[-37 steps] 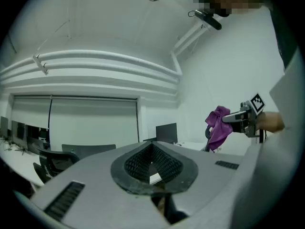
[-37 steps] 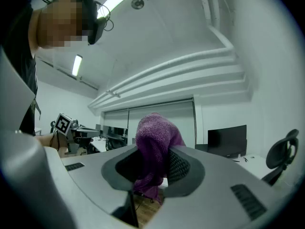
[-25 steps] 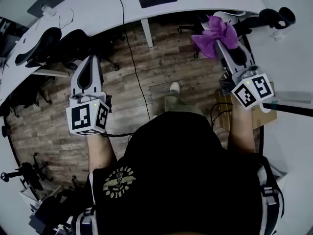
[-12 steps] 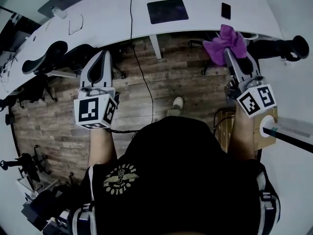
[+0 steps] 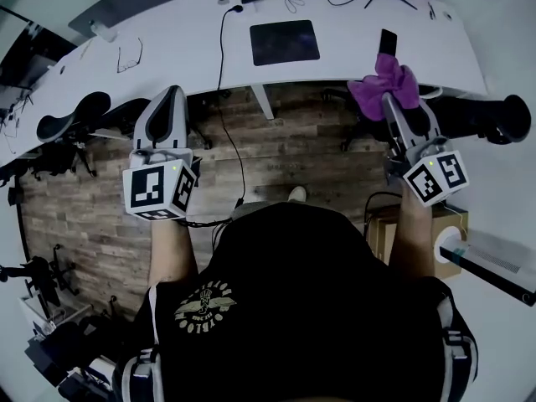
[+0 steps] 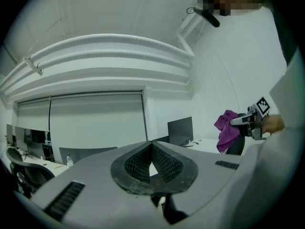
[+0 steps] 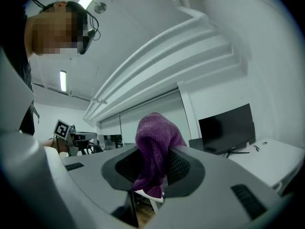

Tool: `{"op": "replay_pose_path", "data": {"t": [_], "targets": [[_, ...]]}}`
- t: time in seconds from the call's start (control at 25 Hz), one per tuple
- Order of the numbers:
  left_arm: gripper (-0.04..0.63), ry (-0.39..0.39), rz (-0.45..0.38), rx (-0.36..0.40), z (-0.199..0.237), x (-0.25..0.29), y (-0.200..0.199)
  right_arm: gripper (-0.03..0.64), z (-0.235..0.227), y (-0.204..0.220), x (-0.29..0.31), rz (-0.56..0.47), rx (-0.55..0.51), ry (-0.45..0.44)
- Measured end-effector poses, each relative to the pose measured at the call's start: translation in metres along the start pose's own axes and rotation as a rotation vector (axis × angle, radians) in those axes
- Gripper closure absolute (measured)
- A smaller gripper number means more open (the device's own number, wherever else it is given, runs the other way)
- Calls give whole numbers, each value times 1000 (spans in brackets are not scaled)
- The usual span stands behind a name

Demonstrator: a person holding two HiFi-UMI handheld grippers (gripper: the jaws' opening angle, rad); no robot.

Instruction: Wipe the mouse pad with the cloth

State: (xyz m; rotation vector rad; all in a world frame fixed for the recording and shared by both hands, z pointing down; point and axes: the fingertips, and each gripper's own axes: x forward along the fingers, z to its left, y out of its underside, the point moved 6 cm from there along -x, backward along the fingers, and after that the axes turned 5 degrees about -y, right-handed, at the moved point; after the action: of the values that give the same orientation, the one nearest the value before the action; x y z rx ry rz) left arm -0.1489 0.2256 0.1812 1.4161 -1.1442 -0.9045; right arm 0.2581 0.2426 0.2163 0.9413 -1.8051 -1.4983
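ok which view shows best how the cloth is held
The right gripper view: the purple cloth sits pinched between the jaws of the right gripper, bunched above them. The head view shows it as a bundle at that gripper's tip; the left gripper view shows it only small and far off.

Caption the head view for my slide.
Right gripper holds purple cloth short of the mouse pad; left gripper shut, empty.

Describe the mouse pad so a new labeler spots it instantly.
Start at the long curved white desk across the top of the head view. Near its middle, just right of the black cable, lies the mouse pad. It is the largest dark rectangle there, far wider than the slim black phone to its right.
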Motion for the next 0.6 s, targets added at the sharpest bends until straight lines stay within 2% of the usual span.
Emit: {"op": "replay_pose_path", "data": {"t": [0.28, 0.6], "targets": [[592, -4, 50, 6, 0, 20, 12, 505, -18, 9, 27, 26, 33, -23], [593, -2, 83, -13, 20, 42, 34, 505, -21, 23, 60, 47, 60, -27]]}}
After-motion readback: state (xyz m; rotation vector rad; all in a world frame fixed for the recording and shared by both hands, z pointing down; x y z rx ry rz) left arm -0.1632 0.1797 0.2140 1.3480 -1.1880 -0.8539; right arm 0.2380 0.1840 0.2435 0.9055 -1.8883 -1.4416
